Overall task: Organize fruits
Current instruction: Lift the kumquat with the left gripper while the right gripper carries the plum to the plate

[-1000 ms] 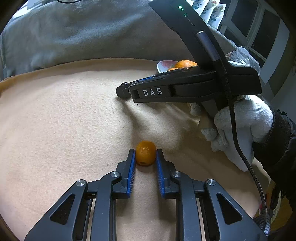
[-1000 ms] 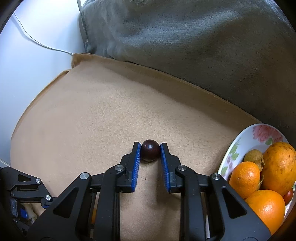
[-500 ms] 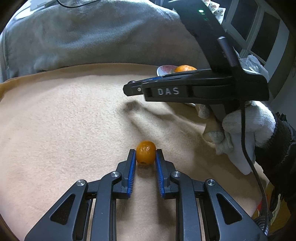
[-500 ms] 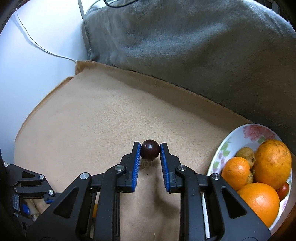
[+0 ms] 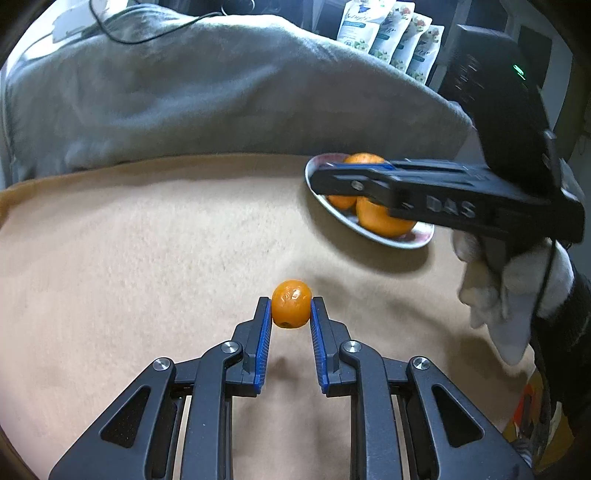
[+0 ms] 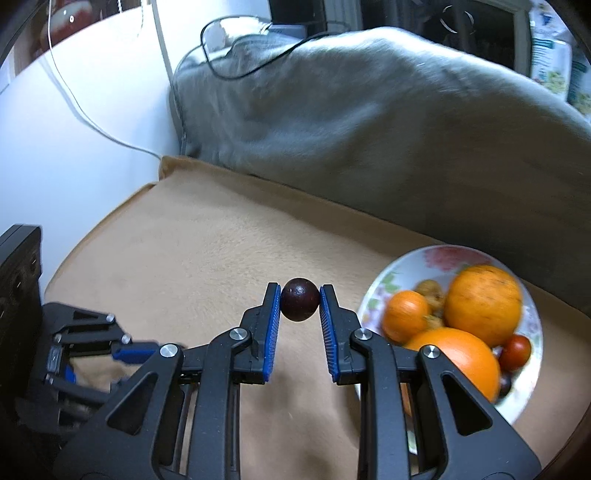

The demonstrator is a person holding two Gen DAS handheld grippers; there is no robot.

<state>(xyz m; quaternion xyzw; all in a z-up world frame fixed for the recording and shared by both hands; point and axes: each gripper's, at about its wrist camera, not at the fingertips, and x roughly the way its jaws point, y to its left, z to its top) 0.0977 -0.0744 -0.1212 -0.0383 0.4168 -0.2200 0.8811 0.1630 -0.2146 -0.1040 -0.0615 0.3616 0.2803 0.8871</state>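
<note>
Beside the flowered plate [image 6: 448, 256] of oranges on the tan blanket [image 5: 147, 240], the right gripper [image 6: 300, 301], lettered "DAS", pinches a dark round fruit [image 6: 300, 299]; it has risen nearer the plate than a second ago. The left gripper [image 5: 291, 310] stays clamped on a small orange fruit [image 5: 291, 308].

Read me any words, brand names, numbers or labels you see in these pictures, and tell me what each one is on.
"DAS": in raised letters on the side of the right gripper, seen from the left wrist camera.
Print on the pouches standing behind the grey blanket: too small and blurred to read.
Nothing else readable.
</note>
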